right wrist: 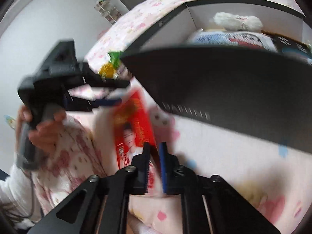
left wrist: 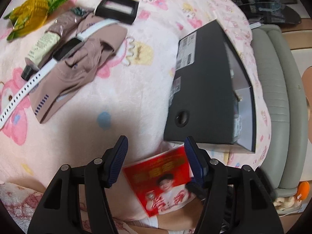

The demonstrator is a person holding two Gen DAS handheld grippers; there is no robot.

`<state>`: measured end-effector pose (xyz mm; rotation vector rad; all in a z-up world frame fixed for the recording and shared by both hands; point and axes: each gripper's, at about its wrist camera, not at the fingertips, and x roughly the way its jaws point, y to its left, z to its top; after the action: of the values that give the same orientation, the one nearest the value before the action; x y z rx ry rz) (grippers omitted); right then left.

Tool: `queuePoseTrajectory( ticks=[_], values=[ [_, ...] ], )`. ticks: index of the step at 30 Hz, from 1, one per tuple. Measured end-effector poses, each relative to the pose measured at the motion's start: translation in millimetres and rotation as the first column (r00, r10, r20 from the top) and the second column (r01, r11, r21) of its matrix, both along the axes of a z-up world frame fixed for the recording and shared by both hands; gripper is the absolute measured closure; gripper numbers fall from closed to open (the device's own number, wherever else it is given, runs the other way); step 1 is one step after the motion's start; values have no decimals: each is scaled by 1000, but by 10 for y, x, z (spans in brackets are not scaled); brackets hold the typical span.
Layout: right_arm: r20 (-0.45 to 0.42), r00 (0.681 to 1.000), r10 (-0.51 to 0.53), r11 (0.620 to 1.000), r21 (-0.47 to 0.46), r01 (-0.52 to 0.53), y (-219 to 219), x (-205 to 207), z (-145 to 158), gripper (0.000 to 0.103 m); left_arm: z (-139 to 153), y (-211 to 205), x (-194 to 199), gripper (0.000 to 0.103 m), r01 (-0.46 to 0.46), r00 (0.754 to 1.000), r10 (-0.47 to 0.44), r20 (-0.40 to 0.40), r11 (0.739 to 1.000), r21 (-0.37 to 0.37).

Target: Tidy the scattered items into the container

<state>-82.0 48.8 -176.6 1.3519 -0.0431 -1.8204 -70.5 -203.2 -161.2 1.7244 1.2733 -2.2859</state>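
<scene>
Packet (right wrist: 134, 124), red, one, pinched at its edge by the right gripper (right wrist: 155, 150) beside the one black box (left wrist: 206, 89).
Left gripper (left wrist: 156, 146) gapes empty; one watch (left wrist: 58, 52), one beige garment (left wrist: 81, 62), one green-and-yellow wrapper (left wrist: 39, 5) lie apart on the blanket (left wrist: 126, 101).

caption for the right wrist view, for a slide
Right claw shut on red packet beside the black box.
</scene>
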Motion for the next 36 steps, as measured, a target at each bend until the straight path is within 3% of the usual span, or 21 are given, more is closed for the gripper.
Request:
queuePoseTrajectory(
  ticks=[3,5,6,12,16,20,25,27,29,32,34,36],
  values=[
    [17,1000,-3,999,43,2,32,120,-112,97,80,-99,99,42,-60,998,60,-15,998,-23],
    [30,999,-11,998,63,9,56,161,-145,96,84,-143,185,42,-79,997,79,19,997,20],
    [26,1000,-11,997,71,9,60,163,-135,96,104,-114,220,42,-66,997,65,30,997,28],
    [11,1000,-17,999,42,16,60,58,-86,88,106,277,252,46,78,988,-63,141,992,-102],
    [62,996,-67,997,-20,68,112,20,-269,73,-37,422,293,49,104,976,-77,202,986,-127],
    [119,987,-107,990,-79,117,56,17,-412,73,-119,512,289,49,109,972,-72,224,981,-158],
    [178,984,-3,988,-149,30,-9,150,-244,77,-31,605,320,48,147,981,-122,152,975,-168],
    [153,988,7,990,-140,15,23,240,-197,77,-27,610,359,48,160,979,-136,152,975,-158],
    [124,992,-23,994,-105,36,41,270,-212,77,-65,627,372,48,170,973,-134,185,966,-194],
    [155,986,-55,995,-75,68,-20,197,-377,80,-96,703,342,48,200,966,-158,203,958,-207],
    [139,989,-51,997,-58,59,-105,208,-386,88,-59,776,350,51,225,964,-184,191,948,-225],
    [89,994,-59,997,-37,62,-125,255,-300,88,44,829,395,57,245,965,-209,157,935,-258]
  ],
)
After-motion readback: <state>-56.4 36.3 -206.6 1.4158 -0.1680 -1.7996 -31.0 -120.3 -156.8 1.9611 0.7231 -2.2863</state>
